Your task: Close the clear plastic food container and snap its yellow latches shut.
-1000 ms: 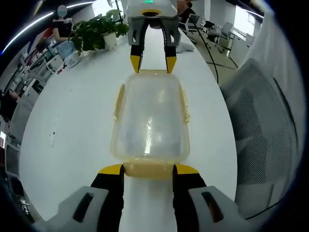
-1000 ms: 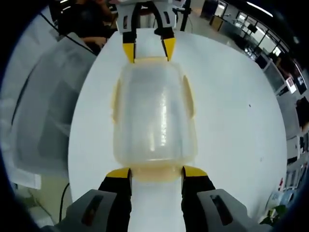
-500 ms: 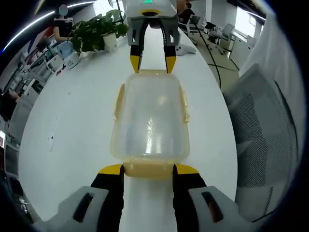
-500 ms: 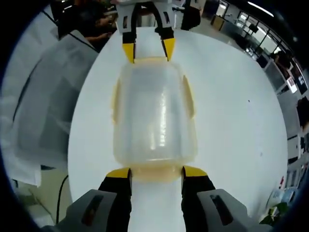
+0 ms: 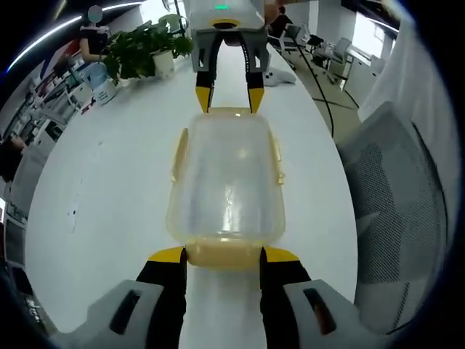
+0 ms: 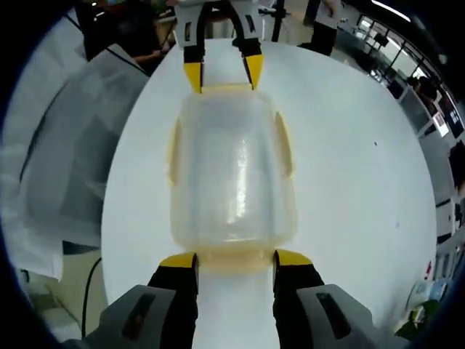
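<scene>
So the left gripper has its yellow-tipped jaws spread wide around one short end of the clear plastic container, tips right at the end latch. The right gripper is doing the same at the opposite end, also wide, and you can see each one facing the other across the box. Lid's on, the yellow side latches hang along the long sides. It sits mid white table, potted plant by the far edge, a grey mesh chair just off the side edge.
</scene>
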